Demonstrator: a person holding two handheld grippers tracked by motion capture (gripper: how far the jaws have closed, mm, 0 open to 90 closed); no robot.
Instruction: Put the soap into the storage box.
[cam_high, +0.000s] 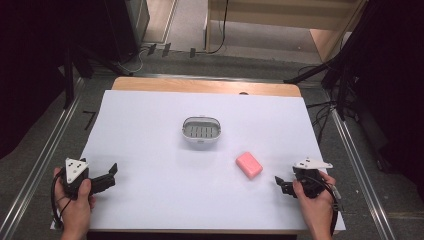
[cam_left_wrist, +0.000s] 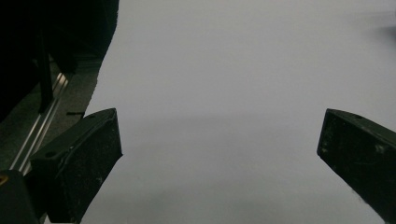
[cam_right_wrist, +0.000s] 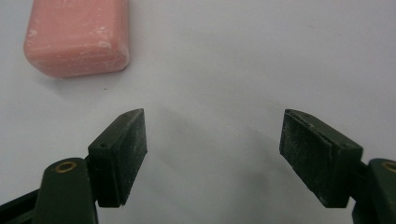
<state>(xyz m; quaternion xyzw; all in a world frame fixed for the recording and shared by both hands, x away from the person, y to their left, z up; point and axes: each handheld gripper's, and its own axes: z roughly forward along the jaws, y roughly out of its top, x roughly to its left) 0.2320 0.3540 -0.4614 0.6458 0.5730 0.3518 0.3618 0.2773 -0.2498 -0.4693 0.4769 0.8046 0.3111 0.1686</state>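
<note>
Pink soap (cam_high: 249, 165) beyond right gripper (cam_high: 281, 183)

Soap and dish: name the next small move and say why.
Probably ease the right claw forward and left to straddle the soap. Its jaws stand open with nothing between them, the soap lies just ahead, and the dish sits bare beyond it.
</note>
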